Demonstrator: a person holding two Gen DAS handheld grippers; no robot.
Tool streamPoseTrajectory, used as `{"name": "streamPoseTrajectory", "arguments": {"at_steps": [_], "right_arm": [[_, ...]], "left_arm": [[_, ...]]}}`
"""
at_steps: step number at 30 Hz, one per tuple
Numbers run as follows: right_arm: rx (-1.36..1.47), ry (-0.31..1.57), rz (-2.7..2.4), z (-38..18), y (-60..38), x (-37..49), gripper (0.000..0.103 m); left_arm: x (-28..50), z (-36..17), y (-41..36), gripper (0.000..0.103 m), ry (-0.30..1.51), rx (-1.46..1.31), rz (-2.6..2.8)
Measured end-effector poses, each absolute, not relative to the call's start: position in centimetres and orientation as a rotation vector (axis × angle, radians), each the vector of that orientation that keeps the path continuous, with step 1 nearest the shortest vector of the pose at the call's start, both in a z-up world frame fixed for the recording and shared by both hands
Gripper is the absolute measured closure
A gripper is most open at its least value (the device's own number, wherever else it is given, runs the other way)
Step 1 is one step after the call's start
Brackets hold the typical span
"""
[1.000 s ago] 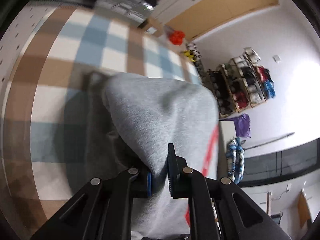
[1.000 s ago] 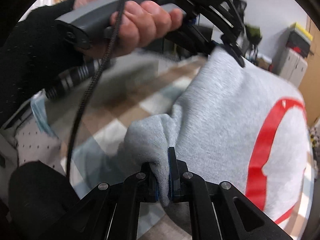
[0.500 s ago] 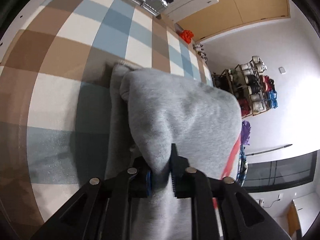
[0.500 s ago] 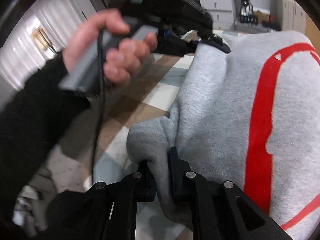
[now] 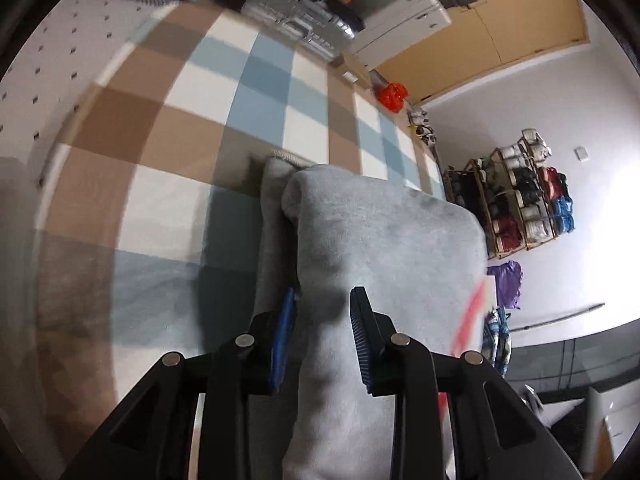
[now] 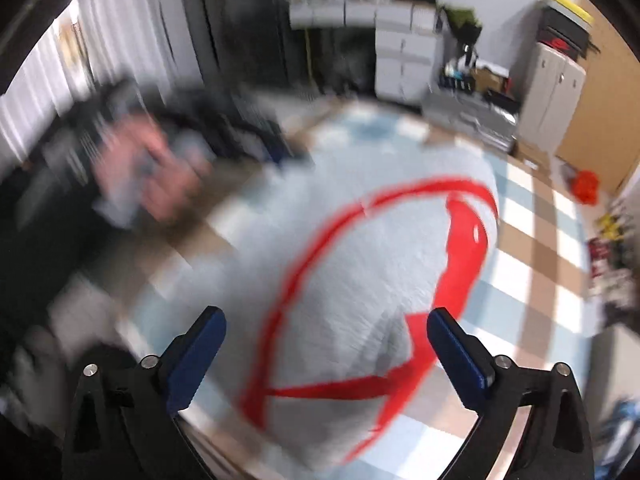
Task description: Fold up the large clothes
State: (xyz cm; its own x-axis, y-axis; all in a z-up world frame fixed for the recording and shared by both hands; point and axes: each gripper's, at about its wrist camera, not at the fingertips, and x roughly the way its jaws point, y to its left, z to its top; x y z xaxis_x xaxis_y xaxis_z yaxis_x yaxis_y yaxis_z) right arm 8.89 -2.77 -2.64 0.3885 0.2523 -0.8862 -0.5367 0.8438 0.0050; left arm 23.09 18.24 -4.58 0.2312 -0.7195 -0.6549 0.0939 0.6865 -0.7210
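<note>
Sweatshirt (image 5: 384, 240): grey, red print, I see it folded on the checked mat (image 5: 224, 92).
Left gripper (image 5: 322, 316): jaws just easing apart, fold between them, pads off the cloth.
Right gripper (image 6: 326, 336): jaws just sprung wide, empty, above the sweatshirt.
Shelf (image 5: 516, 204): rolled items, too small to tell.

Cluttered home storeroom: checked rug (image 5: 240, 92) ahead of the left gripper, stocked wooden rack (image 5: 516, 200) to its right, white cabinets (image 6: 404, 56) beyond.
</note>
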Motion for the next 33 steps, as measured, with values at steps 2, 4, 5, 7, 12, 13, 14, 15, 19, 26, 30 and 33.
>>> {"name": "streamPoseTrajectory", "arguments": {"at_steps": [2,4,5,7,12,13,14,15,19,26,30,33], "right_arm": [[-0.439,1.130,0.493,-5.2,-2.3,8.9,0.014],[-0.500,1.130,0.484,-6.5,-1.5,8.5,0.009],[-0.518,1.130,0.481,-6.6,-2.9,7.6,0.007],[-0.554,1.144,0.480,-7.3,-2.4,7.3,0.002],[-0.595,1.198,0.488,-8.5,-1.5,8.1,0.000],[-0.579,1.206,0.495,-8.4,-1.6,8.1,0.000],[-0.549,1.219,0.508,-8.1,-1.9,8.5,0.000],[-0.504,1.234,0.532,-7.7,-2.4,8.9,0.000],[-0.197,1.301,0.656,-4.0,-6.0,11.5,0.002],[0.103,1.215,0.629,2.1,-9.1,18.9,0.000],[0.117,1.329,0.536,-0.3,-7.0,23.7,0.000],[0.051,1.456,0.435,-4.3,-5.9,26.0,0.001]], "left_arm": [[21.3,-3.0,18.9,0.079,1.212,-0.614,-0.653],[17.9,-1.4,19.3,0.079,1.168,-0.588,-0.686],[16.3,-1.1,19.0,0.078,1.150,-0.571,-0.702],[12.2,-0.8,18.0,0.078,1.132,-0.491,-0.741],[7.2,-3.9,14.7,0.078,1.173,-0.322,-0.719],[7.2,-4.8,14.5,0.078,1.187,-0.314,-0.685],[7.2,-6.2,14.5,0.078,1.204,-0.325,-0.659],[7.3,-7.4,14.8,0.078,1.218,-0.367,-0.653],[7.7,-8.3,16.3,0.078,1.184,-0.449,-0.628],[7.6,-7.9,17.1,0.079,1.140,-0.410,-0.623],[7.6,-8.2,17.5,0.079,1.139,-0.438,-0.639],[7.3,-8.2,17.6,0.084,1.132,-0.409,-0.638]]}}
